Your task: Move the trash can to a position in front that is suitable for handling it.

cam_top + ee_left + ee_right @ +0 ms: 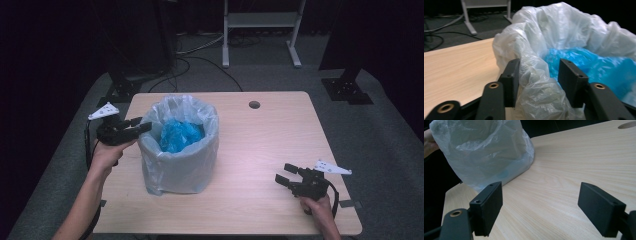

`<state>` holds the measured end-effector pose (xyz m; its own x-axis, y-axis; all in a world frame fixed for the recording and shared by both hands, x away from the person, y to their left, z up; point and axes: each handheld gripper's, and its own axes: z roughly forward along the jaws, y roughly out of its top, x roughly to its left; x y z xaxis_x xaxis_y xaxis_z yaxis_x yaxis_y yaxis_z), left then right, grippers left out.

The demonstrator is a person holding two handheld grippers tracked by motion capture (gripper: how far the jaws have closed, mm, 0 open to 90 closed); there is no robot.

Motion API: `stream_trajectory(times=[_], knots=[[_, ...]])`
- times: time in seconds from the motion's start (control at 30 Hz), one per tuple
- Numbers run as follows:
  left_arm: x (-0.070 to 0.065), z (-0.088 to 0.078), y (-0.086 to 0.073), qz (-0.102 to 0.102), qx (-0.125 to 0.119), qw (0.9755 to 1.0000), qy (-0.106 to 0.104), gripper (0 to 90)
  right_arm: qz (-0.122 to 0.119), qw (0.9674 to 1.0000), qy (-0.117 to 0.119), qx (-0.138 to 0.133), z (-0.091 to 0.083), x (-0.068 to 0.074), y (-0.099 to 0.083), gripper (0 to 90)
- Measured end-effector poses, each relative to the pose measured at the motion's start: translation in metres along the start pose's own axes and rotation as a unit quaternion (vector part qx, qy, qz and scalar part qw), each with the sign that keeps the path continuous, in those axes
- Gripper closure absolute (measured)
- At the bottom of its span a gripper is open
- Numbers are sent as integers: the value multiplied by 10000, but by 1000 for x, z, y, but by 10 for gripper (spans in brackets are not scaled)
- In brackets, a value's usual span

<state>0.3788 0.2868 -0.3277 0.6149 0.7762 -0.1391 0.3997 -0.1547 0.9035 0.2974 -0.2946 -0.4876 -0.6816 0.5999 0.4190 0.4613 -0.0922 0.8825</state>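
Note:
A bin lined with a translucent white bag (180, 160) stands on the left half of the wooden table (270, 135). A crumpled blue bag (181, 135) lies inside it. My left gripper (145, 125) is at the bin's left rim, pointing right. In the left gripper view its jaws (539, 72) stand on either side of the bag's bunched rim (534, 82), one outside the bin and one inside over the blue bag (594, 65), with some gap left. My right gripper (285, 174) rests near the table's front right, open with nothing between its fingers (541, 202), facing the bin (486, 152).
A round cable hole (254, 105) sits near the table's far edge. Behind the table on the grey floor are a white frame stand (260, 20), loose cables (200, 55) and black stand bases (350, 87). Bare tabletop lies between the bin and the right gripper.

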Motion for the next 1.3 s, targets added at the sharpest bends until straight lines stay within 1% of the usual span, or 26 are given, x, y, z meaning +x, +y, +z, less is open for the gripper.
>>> stream_trajectory(times=[0.1, 0.23, 0.33, 0.43, 0.47, 0.53, 0.6, 0.67, 0.77, 0.83, 0.87, 0.9, 0.97, 1.0, 1.13, 1.23, 1.3], knots=[[-2, 1, 3, 112, -41, 9997, 211, 604, 2, 10000, -21, -9, -1, 0, 0, 187], [-3, -1, 3, 181, -175, 9991, 329, 681, 11, 10000, -33, -11, -1, 0, 0, 187], [-2, -3, 4, 170, -295, 9988, 356, 746, 1, 10000, -33, -10, -1, 0, 0, 187], [-2, -6, 3, 203, -352, 9985, 367, 780, -2, 10000, -50, -15, -1, 0, 0, 187], [-2, -8, 4, 186, -381, 9985, 349, 792, 10, 10000, -59, -32, 0, 0, 0, 187], [-3, -12, 4, 180, -467, 9985, 235, 830, 41, 9999, -108, -30, 2, 0, 1, 187], [-5, -15, 4, 240, -476, 9984, 201, 845, 49, 10000, -62, -20, 6, 4, 6, 187], [-6, -17, 4, 285, -469, 9984, 157, 863, -66, 10000, 20, -35, 10, 10, 16, 187], [-6, -19, 4, 285, -491, 9984, 68, 876, -176, 9997, 156, -109, 19, 20, 36, 187], [-6, -22, 5, 279, -529, 9982, 17, 880, -311, 9991, 253, -109, 26, 28, 53, 187], [-6, -23, 4, 235, -576, 9981, -28, 879, -426, 9986, 284, -99, 29, 32, 61, 187], [-6, -24, 4, 217, -605, 9979, -72, 879, -507, 9981, 343, -81, 33, 36, 69, 187], [-6, -25, 4, 228, -623, 9978, -95, 880, -709, 9964, 459, -19, 43, 45, 85, 187], [-6, -26, 4, 234, -621, 9977, -102, 879, -781, 9955, 540, 37, 50, 50, 95, 187], [-6, -28, 5, 253, -633, 9976, -117, 879, -1003, 9920, 750, 128, 73, 67, 121, 187], [-5, -30, 5, 265, -631, 9976, -117, 879, -1171, 9896, 808, 233, 93, 79, 139, 187], [-5, -32, 5, 278, -617, 9976, -111, 880, -1272, 9885, 761, 295, 107, 83, 149, 187]])
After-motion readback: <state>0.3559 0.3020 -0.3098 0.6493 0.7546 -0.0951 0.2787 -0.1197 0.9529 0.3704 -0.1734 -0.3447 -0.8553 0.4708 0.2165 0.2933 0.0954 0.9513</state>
